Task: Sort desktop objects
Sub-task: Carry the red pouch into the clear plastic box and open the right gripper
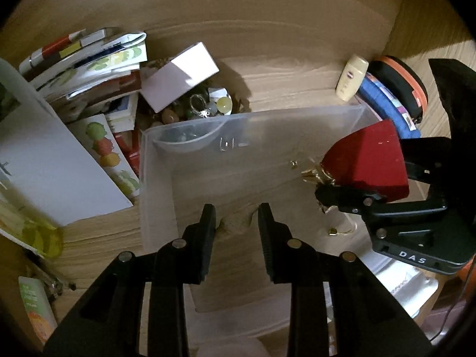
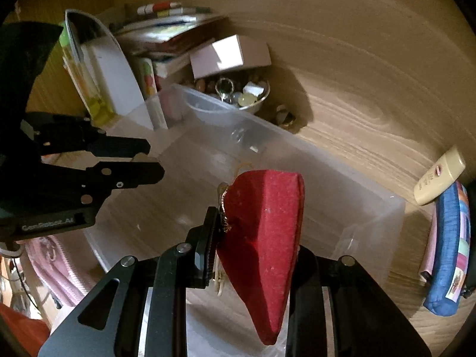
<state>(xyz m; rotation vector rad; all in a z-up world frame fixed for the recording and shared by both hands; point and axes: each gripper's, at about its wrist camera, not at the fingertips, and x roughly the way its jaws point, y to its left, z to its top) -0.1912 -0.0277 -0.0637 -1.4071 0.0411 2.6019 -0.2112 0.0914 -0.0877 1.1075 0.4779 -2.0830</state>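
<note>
Red box (image 2: 264, 238) hides right gripper's (image 2: 253, 238) far finger.

Landmark: clear plastic bin (image 1: 253, 154).

- Right gripper (image 2: 253, 238): right finger hidden behind red velvet box (image 2: 264, 238); only left pad visible.
- Gold trinket (image 2: 225, 208) at box edge: too small to identify.
- Bowl (image 2: 255, 104) behind bin: contents jumbled, mostly unidentifiable; partly covered by white box (image 2: 232, 55).
- Book pile (image 1: 89, 68) left of bin: titles unreadable, blurred.
- Small metal bits (image 1: 227, 145) on bin floor: unclear.
- Left gripper (image 1: 236, 226): whether pads touch small tan object between them, cannot tell.
</note>
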